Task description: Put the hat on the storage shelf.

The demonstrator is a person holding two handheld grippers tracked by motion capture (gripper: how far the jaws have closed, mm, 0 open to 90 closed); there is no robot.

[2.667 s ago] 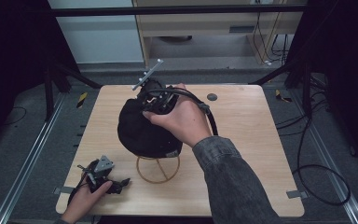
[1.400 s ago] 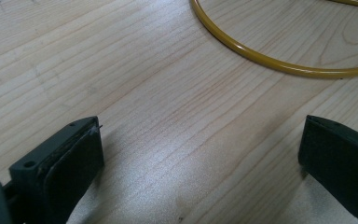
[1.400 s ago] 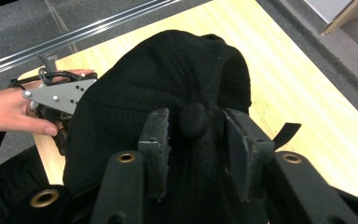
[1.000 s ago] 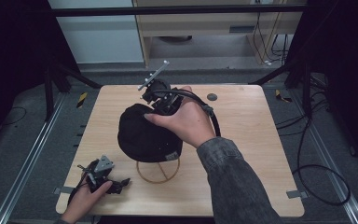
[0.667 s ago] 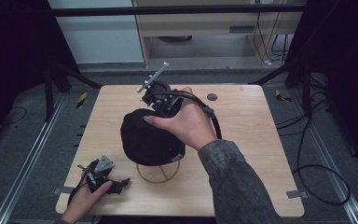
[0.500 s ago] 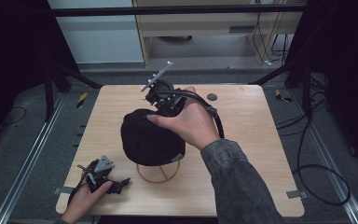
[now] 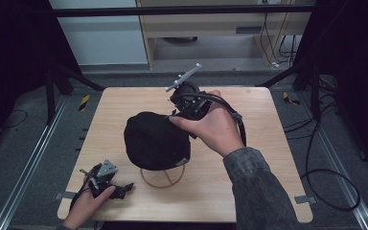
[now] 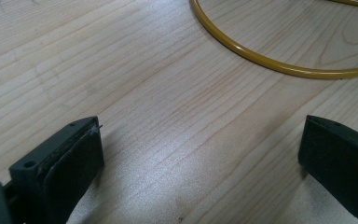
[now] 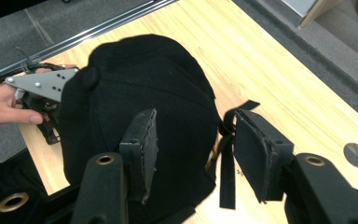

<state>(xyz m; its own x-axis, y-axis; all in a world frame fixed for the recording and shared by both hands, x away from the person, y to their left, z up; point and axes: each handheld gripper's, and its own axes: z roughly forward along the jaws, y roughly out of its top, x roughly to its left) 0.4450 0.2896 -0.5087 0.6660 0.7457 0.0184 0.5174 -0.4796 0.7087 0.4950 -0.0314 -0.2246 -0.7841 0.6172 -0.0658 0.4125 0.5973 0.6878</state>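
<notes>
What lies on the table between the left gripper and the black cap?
Only the yellow wire ring under the black cap, past bare tabletop before the left gripper, in the high view.

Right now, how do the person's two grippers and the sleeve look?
Both grippers, the left gripper and the right gripper, are black with flat dark padded jaws. A grey three-cornered plate tops the left one. A thick black cable trails from the right. The right forearm wears a grey sleeve.

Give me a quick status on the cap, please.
Right hand-held gripper open beside black cap. Cap sits on wire stand. Left hand-held gripper open on table.
</notes>
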